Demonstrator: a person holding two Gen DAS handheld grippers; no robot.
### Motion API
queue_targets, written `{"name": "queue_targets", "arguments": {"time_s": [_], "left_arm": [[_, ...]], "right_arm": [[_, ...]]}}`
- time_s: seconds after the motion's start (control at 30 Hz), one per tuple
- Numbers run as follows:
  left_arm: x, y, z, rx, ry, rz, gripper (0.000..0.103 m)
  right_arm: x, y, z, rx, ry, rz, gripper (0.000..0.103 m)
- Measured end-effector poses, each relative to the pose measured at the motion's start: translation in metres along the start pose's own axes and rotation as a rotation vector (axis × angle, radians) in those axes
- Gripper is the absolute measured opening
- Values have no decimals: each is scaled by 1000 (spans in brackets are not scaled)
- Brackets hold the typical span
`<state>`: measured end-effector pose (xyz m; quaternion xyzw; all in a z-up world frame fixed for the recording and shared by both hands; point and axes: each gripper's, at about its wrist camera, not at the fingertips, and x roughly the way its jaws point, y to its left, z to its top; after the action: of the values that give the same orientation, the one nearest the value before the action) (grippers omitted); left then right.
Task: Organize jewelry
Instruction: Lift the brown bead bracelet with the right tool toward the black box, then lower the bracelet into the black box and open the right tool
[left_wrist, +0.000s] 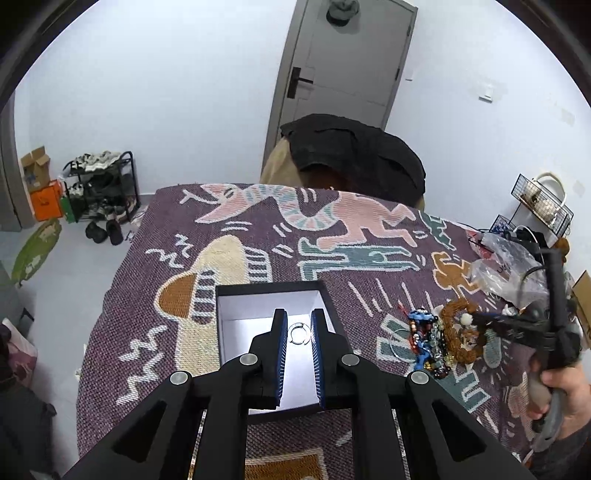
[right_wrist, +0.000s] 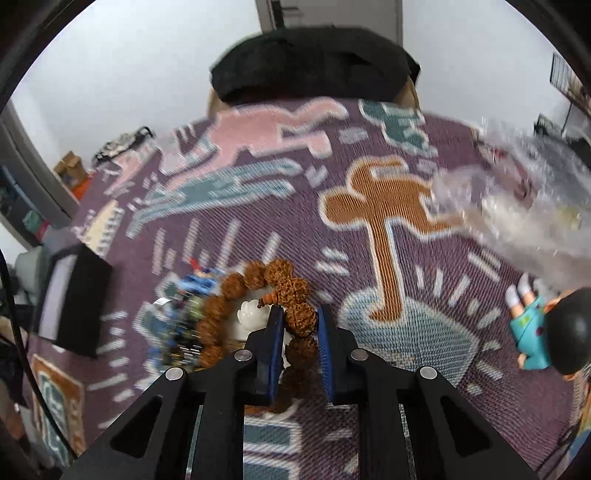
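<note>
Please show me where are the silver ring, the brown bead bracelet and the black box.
silver ring (left_wrist: 298, 334), left wrist view, on its thin band.
brown bead bracelet (right_wrist: 295, 291), right wrist view, on one bead.
black box (left_wrist: 269, 287), left wrist view, on its far rim.

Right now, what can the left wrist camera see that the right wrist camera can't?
Only the left wrist view shows the thin silver ring lying inside the box, and the grey door's black handle. Only the right wrist view shows the toy figure and the right hand-held gripper shut on the brown bead bracelet. Both show the black box, the jewelry pile and the patterned blanket.
</note>
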<state>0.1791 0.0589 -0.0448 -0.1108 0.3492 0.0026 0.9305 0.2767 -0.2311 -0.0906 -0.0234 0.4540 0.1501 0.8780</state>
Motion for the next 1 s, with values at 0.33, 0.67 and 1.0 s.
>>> {"name": "queue_targets", "arguments": {"time_s": [0.33, 0.67, 1.0], "left_arm": [[8, 16, 5, -44, 9, -16, 13], [9, 42, 4, -136, 36, -60, 57], [-10, 63, 2, -158, -24, -23, 63]], "right_arm": [[-55, 48, 20, -80, -114, 80, 19], [-77, 107, 31, -147, -156, 177, 19], [-71, 166, 34, -191, -143, 295, 19]]}}
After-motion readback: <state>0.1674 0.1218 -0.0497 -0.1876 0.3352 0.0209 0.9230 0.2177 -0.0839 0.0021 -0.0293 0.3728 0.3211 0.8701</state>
